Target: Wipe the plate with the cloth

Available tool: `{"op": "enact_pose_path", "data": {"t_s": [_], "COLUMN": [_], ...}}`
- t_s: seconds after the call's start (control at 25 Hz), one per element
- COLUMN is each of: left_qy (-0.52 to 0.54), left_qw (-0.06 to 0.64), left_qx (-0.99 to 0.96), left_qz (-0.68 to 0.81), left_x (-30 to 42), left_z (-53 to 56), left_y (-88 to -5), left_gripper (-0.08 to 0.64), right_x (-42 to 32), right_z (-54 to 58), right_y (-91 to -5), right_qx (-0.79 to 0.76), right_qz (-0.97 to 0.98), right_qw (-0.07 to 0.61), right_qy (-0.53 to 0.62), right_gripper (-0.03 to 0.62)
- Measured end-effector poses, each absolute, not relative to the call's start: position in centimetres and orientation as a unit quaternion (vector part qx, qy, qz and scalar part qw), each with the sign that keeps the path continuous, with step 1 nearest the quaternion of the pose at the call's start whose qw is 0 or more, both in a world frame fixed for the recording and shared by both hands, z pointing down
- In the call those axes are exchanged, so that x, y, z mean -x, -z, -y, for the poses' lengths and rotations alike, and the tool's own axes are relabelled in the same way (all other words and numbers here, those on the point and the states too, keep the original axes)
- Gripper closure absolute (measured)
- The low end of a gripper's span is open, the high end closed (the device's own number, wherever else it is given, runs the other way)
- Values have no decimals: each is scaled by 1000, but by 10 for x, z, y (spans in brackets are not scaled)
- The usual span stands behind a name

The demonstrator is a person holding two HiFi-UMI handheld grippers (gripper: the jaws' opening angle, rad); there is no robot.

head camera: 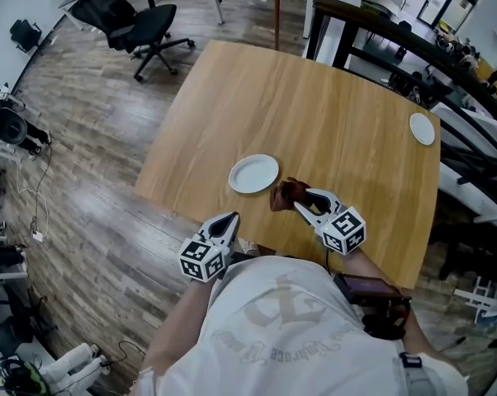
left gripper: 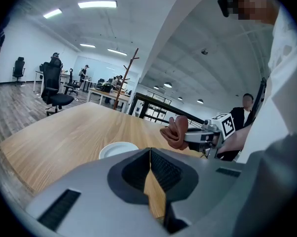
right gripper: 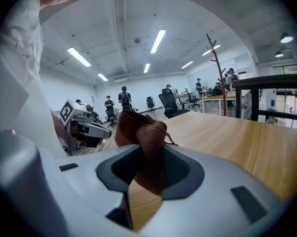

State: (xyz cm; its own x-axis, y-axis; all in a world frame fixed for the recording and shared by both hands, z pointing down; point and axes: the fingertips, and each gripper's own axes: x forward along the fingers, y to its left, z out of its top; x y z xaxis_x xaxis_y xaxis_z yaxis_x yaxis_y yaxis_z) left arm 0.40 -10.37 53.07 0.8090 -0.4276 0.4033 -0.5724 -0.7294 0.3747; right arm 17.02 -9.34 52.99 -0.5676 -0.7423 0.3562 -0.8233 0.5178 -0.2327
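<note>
A small white plate [head camera: 253,173] lies near the front edge of the wooden table [head camera: 331,114]; it also shows in the left gripper view as the plate [left gripper: 118,149]. My right gripper [head camera: 302,200] is shut on a brown cloth [head camera: 286,193], held just right of the plate and above the table. The cloth [right gripper: 141,137] bunches up between the right jaws. My left gripper [head camera: 229,222] hangs shut and empty at the table's front edge, below the plate. From the left gripper view the cloth [left gripper: 177,131] hangs off the right gripper [left gripper: 188,137].
A second white plate [head camera: 422,128] sits at the table's far right edge. A black office chair [head camera: 133,19] stands on the wood floor beyond the far left corner. Dark railings and desks [head camera: 447,97] run along the right. People stand in the distance.
</note>
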Motion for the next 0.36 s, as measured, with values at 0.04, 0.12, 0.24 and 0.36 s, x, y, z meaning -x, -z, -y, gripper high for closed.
{"op": "enact_pose_path", "data": {"t_s": [0.04,0.12,0.24,0.36], "left_qy": [-146,-147,-148,-148], "left_qw": [248,247,247,248], "left_qx": [-918,-918,-919,-919], "left_qz": [272,272,270,269], "left_x": [-4,-4,-6,-7], "left_z": [104,104,106,108], "left_y": [-531,-530,-529,-530], "left_gripper": [546,546,547,546], "right_x": [-170,-170,-172,-174], "right_z": [93,93,93,93], "right_y": [-530,-530,-530,-531], "right_qx": [-453,-453,-455,-457], "right_qz": [865,864,863,861], "right_qw": [107,107,106,107], "right_qy": [-190,-190,-192,-194], "right_gripper": [465,465,465,465]}}
